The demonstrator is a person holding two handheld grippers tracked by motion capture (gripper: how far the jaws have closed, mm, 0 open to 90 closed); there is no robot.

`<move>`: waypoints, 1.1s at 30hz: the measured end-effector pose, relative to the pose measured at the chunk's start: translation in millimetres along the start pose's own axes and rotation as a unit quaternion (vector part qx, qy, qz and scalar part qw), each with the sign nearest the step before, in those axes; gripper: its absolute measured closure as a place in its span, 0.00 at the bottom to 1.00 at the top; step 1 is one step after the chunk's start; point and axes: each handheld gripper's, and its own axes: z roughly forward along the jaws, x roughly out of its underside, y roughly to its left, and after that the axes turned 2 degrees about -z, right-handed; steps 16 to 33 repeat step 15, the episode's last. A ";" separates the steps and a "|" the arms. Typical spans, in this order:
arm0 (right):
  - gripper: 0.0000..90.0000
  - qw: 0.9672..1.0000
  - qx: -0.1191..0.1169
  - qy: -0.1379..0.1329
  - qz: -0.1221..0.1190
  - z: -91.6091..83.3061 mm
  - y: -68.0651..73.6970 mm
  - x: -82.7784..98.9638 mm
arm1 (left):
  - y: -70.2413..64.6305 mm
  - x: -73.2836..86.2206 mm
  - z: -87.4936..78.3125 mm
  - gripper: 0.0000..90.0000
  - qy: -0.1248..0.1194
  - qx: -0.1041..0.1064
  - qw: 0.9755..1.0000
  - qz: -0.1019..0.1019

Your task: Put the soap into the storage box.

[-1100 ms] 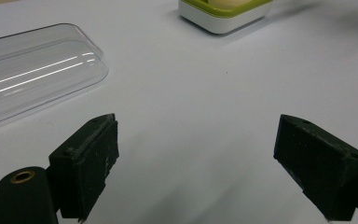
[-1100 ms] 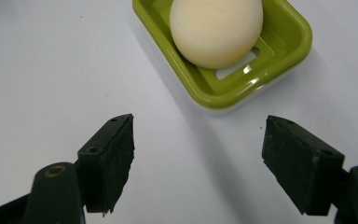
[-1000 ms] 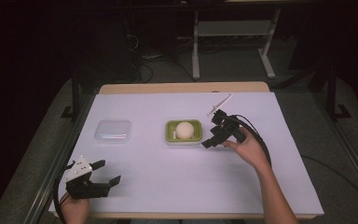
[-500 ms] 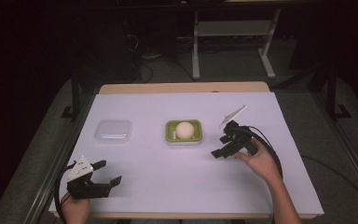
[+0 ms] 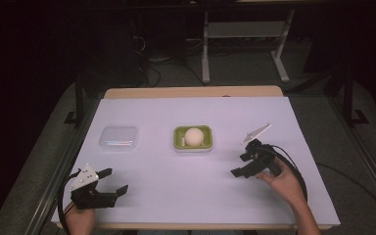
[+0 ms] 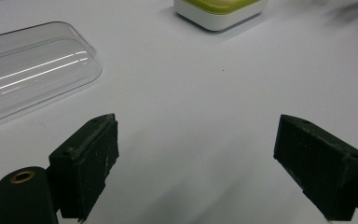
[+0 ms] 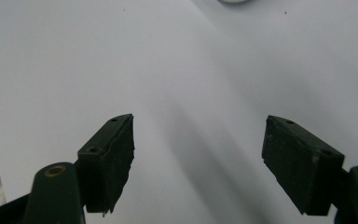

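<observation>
At the near left corner of the table (image 5: 142,200) the left gripper (image 5: 117,181) rests in the person's hand, its jaws spread wide with nothing between them — they point toward the middle of the table. Beyond it lies the clear lid (image 5: 119,137), flat, its long side running left to right. In the centre sits the green tray (image 5: 178,137), also with its long axis across the table, and the pale round ball (image 5: 193,136) lies inside it. To the right, well apart from the tray, the right gripper (image 5: 240,165) hovers low — its jaws are released and empty, pointing left toward the table's centre.
</observation>
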 end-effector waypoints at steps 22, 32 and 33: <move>0.24 1.000 0.009 -0.027 0.007 -10.5 21.1 42.9 | -0.2 -0.4 1.7 0.14 0.002 0.002 1.000 0.004; 0.24 1.000 0.009 -0.027 0.007 -10.5 21.1 42.9 | -0.2 -0.4 1.7 0.14 0.002 0.002 1.000 0.004; 0.24 1.000 0.009 -0.027 0.007 -10.5 21.1 42.9 | -0.2 -0.4 1.7 0.14 0.002 0.002 1.000 0.004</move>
